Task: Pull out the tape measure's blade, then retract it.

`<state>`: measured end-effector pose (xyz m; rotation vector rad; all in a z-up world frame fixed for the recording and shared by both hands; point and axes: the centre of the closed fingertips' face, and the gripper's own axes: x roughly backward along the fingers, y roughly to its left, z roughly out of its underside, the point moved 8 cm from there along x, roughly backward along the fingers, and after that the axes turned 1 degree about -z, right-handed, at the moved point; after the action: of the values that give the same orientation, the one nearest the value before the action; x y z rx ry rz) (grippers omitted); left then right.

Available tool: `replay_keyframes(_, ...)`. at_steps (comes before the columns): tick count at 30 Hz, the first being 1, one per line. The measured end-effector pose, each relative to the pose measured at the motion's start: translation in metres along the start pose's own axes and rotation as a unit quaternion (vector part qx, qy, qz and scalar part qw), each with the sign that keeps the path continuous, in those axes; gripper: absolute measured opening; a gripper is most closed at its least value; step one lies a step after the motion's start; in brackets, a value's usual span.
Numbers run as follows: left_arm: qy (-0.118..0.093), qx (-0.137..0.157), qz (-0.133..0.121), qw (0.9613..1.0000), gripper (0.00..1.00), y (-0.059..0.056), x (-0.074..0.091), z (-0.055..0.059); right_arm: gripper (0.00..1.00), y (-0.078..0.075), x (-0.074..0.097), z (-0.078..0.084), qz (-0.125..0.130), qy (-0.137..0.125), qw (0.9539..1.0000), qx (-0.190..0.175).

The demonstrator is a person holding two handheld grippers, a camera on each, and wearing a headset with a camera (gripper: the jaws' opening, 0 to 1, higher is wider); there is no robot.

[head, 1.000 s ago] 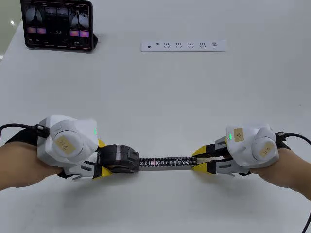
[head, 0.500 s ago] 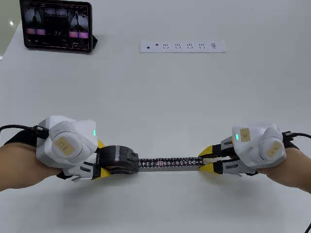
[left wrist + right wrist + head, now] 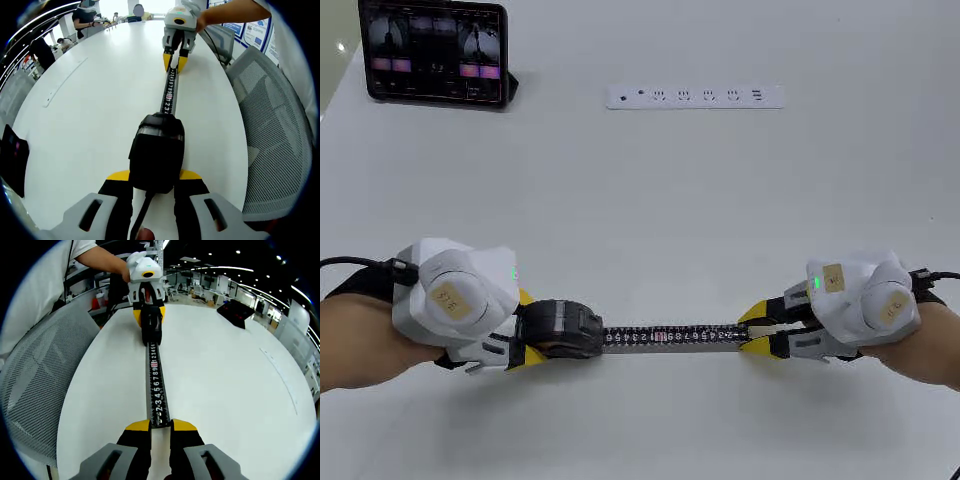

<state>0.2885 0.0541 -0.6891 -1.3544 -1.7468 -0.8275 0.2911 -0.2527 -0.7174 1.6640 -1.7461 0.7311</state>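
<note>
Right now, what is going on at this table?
A person holds a gripper in each hand. The left gripper has its jaws shut on the black tape measure, the right gripper on the end of its blade. The blade is partly out, straight between them over the white table. A tablet and a power strip sit farther back.

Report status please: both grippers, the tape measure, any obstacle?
Left gripper shut on black boxy tape measure case. Right gripper shut on tip of dark numbered blade, stretched straight between them. No obstacle near.
</note>
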Motion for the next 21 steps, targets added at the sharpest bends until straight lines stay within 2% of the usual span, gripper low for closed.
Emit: replay_keyframes(21, 0.001, -0.001, -0.001, 1.0, 0.26, 0.0, 0.0, 0.0, 0.09, -0.001, 0.015, 0.014, 0.001, 0.022, 0.9998, 0.002)
